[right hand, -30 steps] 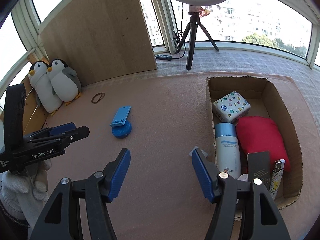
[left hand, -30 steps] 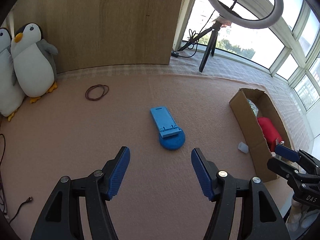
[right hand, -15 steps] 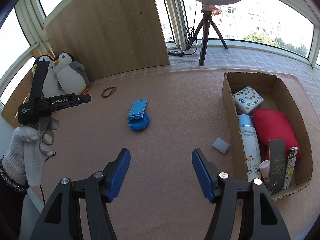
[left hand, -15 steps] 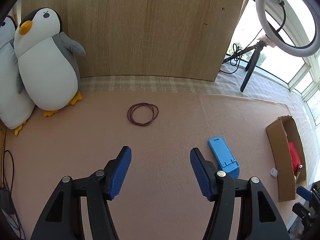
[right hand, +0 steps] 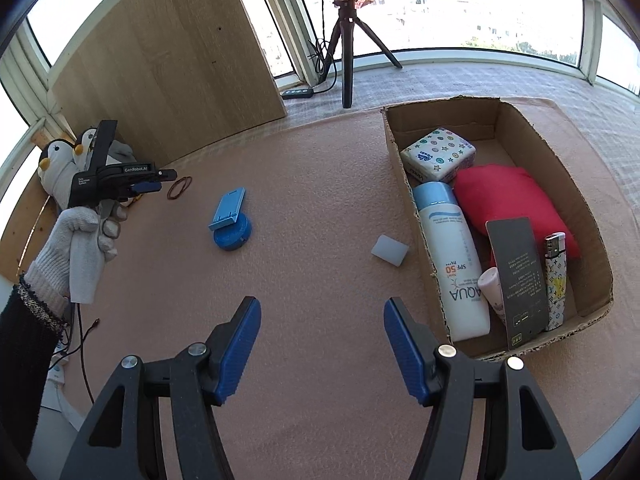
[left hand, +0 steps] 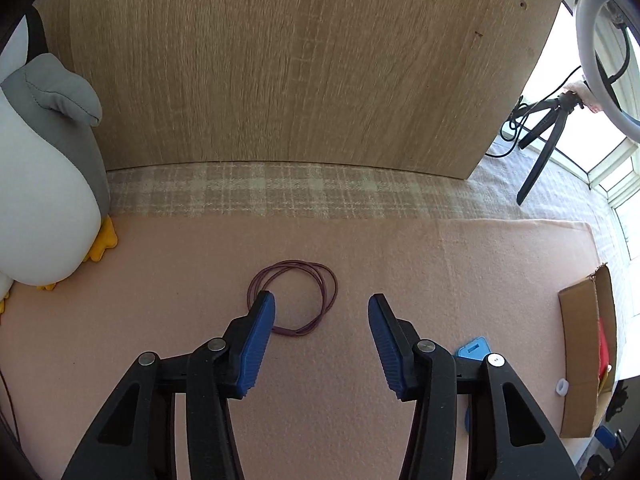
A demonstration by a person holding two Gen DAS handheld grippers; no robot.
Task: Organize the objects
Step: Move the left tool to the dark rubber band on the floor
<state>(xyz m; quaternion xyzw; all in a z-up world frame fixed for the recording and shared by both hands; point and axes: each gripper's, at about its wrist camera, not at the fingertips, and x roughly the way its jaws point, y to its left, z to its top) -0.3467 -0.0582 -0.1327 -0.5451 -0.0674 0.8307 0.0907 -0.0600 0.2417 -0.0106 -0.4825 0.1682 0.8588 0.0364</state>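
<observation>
Cardboard box (right hand: 560, 152) at three o'clock already holds sunscreen, tissues, a red pouch and a lighter. Left gripper (left hand: 322, 312), jaws closing but empty, hovers over the maroon rubber bands (left hand: 294, 296) near the plush penguin (left hand: 44, 184). Right gripper (right hand: 322, 320) waits half-open, empty. Blue phone stand (right hand: 230, 222) and white block (right hand: 389, 251) remain on the pink mat.

Place: a sunlit enclosed balcony or sunroom in a home, set up for recording.
Windows: curved glazing (right hand: 480, 20) all round, apartment blocks and trees outside.
Floor: pink felt mat (right hand: 320, 208) over checked carpet (left hand: 280, 192).
Home signs: plush penguins (left hand: 44, 184), cardboard box (right hand: 576, 208) of toiletries.
Recording signs: ring light on tripod (right hand: 346, 56), power strip (right hand: 297, 93).
</observation>
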